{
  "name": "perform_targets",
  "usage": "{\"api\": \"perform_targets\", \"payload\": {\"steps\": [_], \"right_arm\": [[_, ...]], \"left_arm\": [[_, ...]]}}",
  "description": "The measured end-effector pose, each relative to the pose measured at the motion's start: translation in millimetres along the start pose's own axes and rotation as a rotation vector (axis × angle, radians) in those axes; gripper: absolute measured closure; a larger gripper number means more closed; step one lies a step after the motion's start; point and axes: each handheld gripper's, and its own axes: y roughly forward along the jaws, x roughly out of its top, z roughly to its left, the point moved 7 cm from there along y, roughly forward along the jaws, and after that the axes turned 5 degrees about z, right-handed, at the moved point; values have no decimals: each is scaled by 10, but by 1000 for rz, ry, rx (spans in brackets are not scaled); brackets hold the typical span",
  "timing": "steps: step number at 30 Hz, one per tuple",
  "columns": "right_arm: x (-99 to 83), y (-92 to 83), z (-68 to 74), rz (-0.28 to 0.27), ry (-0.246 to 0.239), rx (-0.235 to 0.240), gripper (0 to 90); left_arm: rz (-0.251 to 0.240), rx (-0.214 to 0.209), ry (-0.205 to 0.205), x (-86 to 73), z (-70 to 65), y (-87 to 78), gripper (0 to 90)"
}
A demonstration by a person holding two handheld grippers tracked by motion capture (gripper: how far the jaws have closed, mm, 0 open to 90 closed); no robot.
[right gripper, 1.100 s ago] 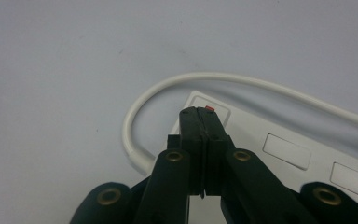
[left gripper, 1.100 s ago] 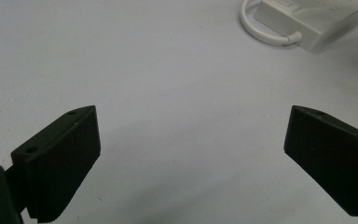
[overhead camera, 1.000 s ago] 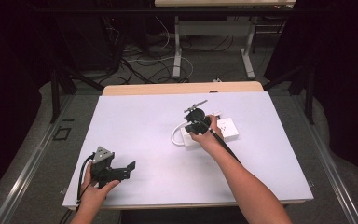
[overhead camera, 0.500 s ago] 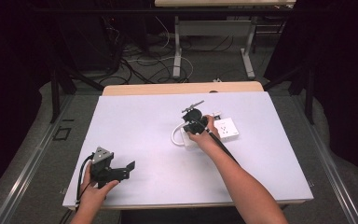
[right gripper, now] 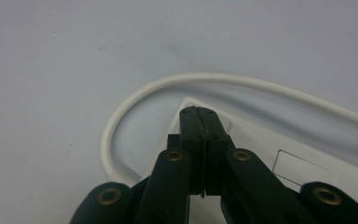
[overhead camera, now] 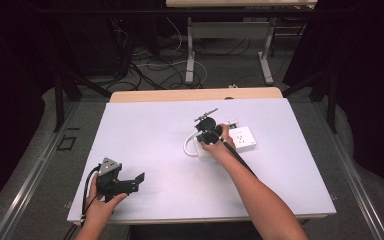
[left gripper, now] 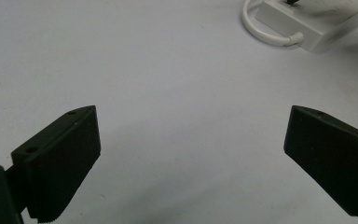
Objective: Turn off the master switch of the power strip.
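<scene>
A white power strip (overhead camera: 242, 137) lies right of the table's middle, and its white cable (overhead camera: 187, 148) loops out of its left end. My right gripper (overhead camera: 203, 137) hovers over that end, pointing down. In the right gripper view the right gripper (right gripper: 199, 112) is shut with nothing between its jaws, its tips above the power strip's (right gripper: 265, 142) corner, which the cable (right gripper: 168, 86) curves around. My left gripper (overhead camera: 139, 179) rests near the front left edge, held in a hand. In the left gripper view the left gripper (left gripper: 191, 140) stands wide open over bare table, with the power strip (left gripper: 312, 25) far ahead.
The table (overhead camera: 145, 135) has a pale lilac top with a wooden strip along its far edge. Beyond it, cables and a desk frame (overhead camera: 190, 50) stand on the floor. A forearm (overhead camera: 260, 195) crosses the right front of the table.
The right gripper has edged slightly left above the power strip's end. The left gripper has stayed where it was.
</scene>
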Motion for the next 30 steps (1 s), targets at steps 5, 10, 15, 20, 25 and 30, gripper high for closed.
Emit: {"api": "perform_targets", "payload": {"steps": [5,10,15,20,25,30], "right_arm": [[-3,16,-6,-2,-1,18,900],[-14,27,7,5,-21,-4,900],[-8,35,4,5,2,-3,900],[27,28,-8,-31,16,15,900],[3,-21,-71,-21,21,0,891],[-8,-67,-81,-27,15,0,840]], "left_arm": [[-10,3,-1,4,-10,11,37],[0,0,1,-2,-13,9,36],[2,-1,4,-3,-18,7,36],[0,2,-1,-4,-3,8,36],[-8,5,-5,-2,1,17,36],[5,0,0,-5,-5,3,36]]}}
